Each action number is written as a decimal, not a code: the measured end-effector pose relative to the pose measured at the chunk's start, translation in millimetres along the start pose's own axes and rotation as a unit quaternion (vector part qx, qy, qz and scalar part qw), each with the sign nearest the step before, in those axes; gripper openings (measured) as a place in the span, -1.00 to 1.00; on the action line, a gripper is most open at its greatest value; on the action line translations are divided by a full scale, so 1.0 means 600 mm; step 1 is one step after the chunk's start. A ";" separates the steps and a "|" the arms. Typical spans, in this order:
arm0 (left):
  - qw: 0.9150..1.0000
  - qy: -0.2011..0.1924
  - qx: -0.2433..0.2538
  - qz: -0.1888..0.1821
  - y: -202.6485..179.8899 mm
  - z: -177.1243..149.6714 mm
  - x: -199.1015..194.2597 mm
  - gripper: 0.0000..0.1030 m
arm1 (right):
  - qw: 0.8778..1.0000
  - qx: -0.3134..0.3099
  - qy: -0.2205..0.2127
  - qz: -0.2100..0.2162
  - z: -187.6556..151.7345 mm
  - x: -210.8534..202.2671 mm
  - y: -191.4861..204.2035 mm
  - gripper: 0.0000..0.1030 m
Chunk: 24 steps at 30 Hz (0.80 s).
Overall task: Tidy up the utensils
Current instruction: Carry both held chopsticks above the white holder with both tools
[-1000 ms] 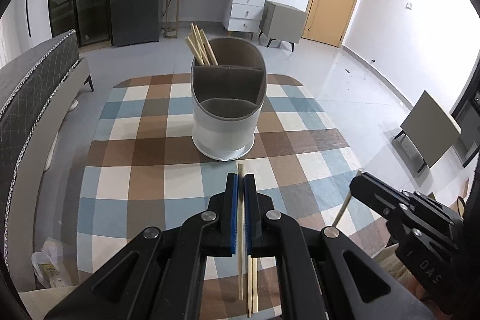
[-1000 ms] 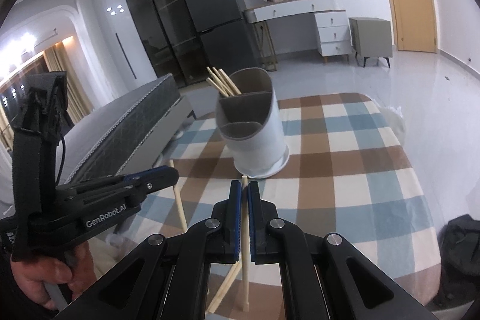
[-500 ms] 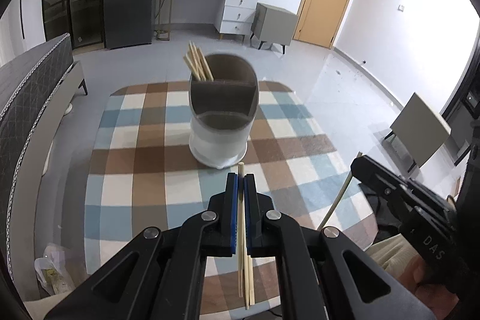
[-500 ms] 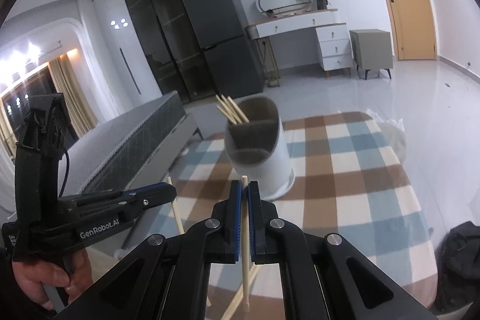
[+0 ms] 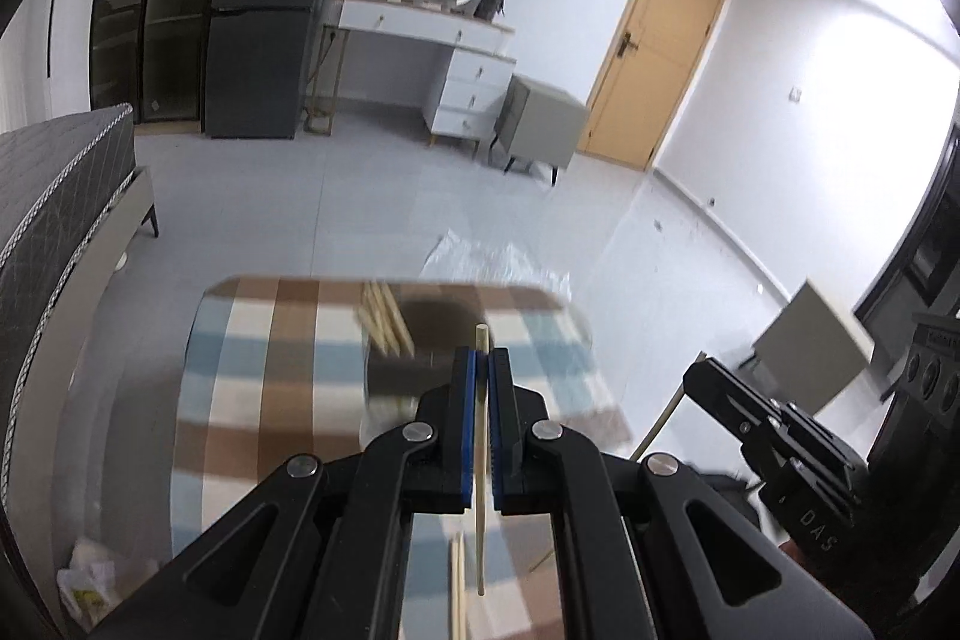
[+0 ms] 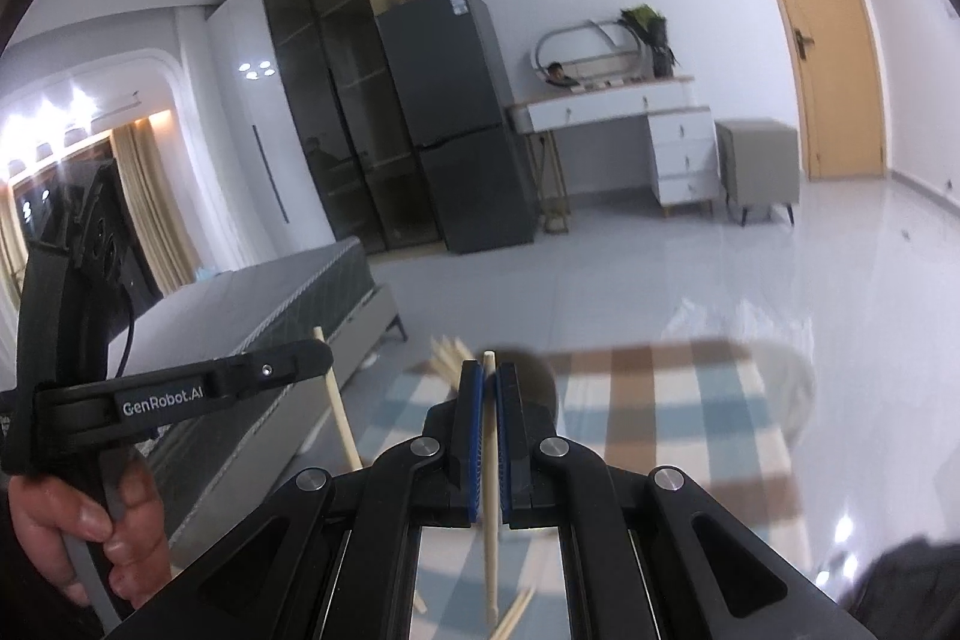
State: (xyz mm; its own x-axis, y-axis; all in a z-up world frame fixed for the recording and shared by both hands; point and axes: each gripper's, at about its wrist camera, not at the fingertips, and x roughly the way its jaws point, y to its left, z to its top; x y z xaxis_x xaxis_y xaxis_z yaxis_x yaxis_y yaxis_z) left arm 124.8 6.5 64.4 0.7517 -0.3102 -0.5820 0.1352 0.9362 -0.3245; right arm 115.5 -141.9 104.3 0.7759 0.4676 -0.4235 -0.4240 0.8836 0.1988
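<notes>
Pale wooden chopsticks, one per tool: the left tool [image 5: 482,364] is clamped narrow on one chopstick [image 5: 480,466], the right tool [image 6: 490,382] likewise pinches its own [image 6: 491,490]. The blurred grey-and-white utensil holder [image 5: 396,388] sits at twelve o'clock on the checked worktop [image 5: 258,376], sticks already inside. Looks like the carry-in step; next, each tip needs lining up above a compartment.

1. Tablecloth [image 5: 252,340]: checked in brown, pale blue and white.
2. Left gripper [image 5: 480,421]: black, with blue pads [image 5: 463,418].
3. Right gripper [image 6: 491,439]: black, with blue pads [image 6: 472,436].
4. Chopstick [image 5: 480,460]: pale wood.
5. Utensil holder [image 5: 408,382]: dark grey-brown, blurred.
6. Door [image 5: 657,40]: tan.
7. Fridge [image 6: 456,124]: dark grey.
8. Dresser [image 6: 660,142]: white.
9. Floor [image 5: 360,208]: light grey.
</notes>
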 end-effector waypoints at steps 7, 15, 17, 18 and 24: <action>0.999 -0.026 -0.038 -0.016 0.039 0.074 0.038 -1.00 | 0.998 -0.051 -0.019 0.007 0.085 0.064 0.016 -0.93; 0.997 -0.038 -0.065 -0.034 0.080 0.125 0.087 -1.00 | 0.995 -0.099 -0.028 0.017 0.134 0.142 0.030 -0.93; 0.996 -0.040 -0.070 -0.037 0.088 0.129 0.100 -1.00 | 0.995 -0.098 -0.025 0.018 0.137 0.161 0.031 -0.93; 0.996 -0.040 -0.074 -0.036 0.092 0.131 0.107 -1.00 | 0.995 -0.100 -0.024 0.017 0.137 0.170 0.031 -0.93; 0.995 -0.045 -0.085 -0.033 0.106 0.134 0.131 -1.00 | 0.993 -0.117 -0.016 0.014 0.120 0.201 0.036 -0.93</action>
State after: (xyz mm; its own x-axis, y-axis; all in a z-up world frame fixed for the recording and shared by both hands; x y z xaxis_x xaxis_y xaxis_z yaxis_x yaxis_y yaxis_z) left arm 244.4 54.8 58.1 0.8006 -0.3474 -0.4882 0.0817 0.8704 -0.4855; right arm 233.9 -64.6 121.2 0.7751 0.4965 -0.3907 -0.5402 0.8415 -0.0023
